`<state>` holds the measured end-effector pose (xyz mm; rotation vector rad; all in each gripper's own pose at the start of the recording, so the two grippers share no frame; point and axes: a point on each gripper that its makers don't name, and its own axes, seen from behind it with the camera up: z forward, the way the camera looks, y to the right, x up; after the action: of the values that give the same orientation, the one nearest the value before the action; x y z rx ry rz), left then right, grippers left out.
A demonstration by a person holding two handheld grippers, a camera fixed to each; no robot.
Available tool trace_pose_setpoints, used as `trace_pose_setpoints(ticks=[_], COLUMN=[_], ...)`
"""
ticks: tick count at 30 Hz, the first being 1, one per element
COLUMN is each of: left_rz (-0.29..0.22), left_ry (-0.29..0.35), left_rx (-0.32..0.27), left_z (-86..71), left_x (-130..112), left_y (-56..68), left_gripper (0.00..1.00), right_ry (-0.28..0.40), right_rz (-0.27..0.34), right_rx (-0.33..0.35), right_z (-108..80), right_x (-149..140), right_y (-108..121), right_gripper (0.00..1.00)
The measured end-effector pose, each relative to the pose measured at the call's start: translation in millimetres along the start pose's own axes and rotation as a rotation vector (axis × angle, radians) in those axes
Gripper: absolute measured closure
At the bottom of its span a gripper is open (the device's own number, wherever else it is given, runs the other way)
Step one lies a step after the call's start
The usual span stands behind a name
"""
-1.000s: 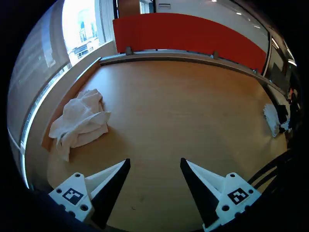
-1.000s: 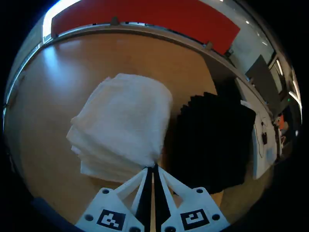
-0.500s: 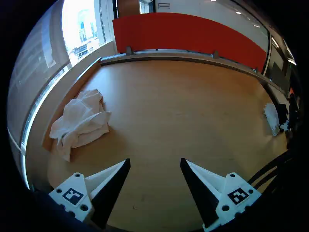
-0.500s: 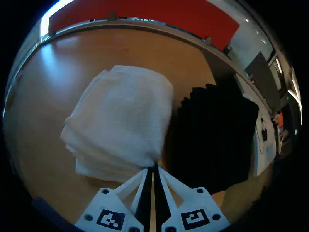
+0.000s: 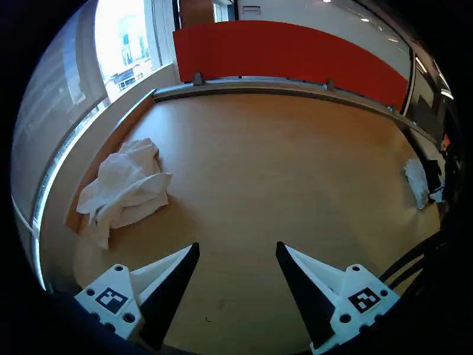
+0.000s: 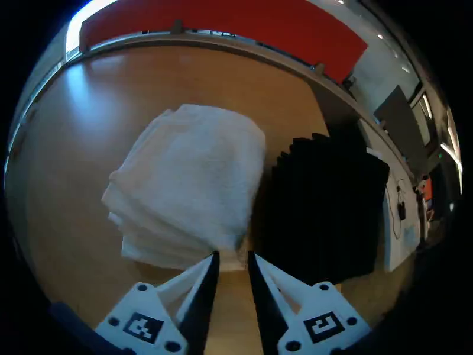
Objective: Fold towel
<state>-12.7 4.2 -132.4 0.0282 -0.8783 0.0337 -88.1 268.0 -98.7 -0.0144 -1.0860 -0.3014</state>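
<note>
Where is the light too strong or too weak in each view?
Left gripper view: the window is blown out white. Right gripper view: pale glare lies on the table; the black object beside the folded towel shows little detail.

One crumpled towel, one folded towel — a left gripper, a right gripper.

Here's the folded white terry towel, nubbly and matt; smooth tan wooden tabletop showing a soft sheen; crumpled white cloth, matt.
</note>
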Motion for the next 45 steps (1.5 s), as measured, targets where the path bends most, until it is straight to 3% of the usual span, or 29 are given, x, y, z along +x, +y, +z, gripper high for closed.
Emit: trace_pose_setpoints(ticks=[2, 15, 30, 35, 39, 45], left_rz=[-0.002, 0.005, -0.018, -0.016, -0.017, -0.017], left_ry=[0.0, 0.009, 0.007, 0.009, 0.007, 0.009], left_rx=[-0.004, -0.017, 0.001, 0.0, 0.0, 0.001], left_z=[1.0, 2.0, -1.8, -2.5, -2.4, -2.8], left_x=[0, 5, -1, -2, -3, -3], left_y=[0.9, 6.4, -5.9, -5.0, -5.3, -6.8], left_gripper=[0.04, 0.04, 0.04, 0.04, 0.04, 0.04], right_ry=[0.017, 0.118, 0.187, 0.183, 0.182, 0.177], right_rz=[-0.007, -0.029, -0.056, -0.065, -0.057, -0.057], right_rx=[0.001, 0.071, 0.178, 0.183, 0.186, 0.185], right_z=[-4.9, -21.4, -18.5, -15.0, -12.6, -10.9], right_x=[3, 37, 77, 79, 81, 80], right_y=[-2, -43, -108, -114, -115, -114], right_gripper=[0.53, 0.53, 0.53, 0.54, 0.64, 0.66])
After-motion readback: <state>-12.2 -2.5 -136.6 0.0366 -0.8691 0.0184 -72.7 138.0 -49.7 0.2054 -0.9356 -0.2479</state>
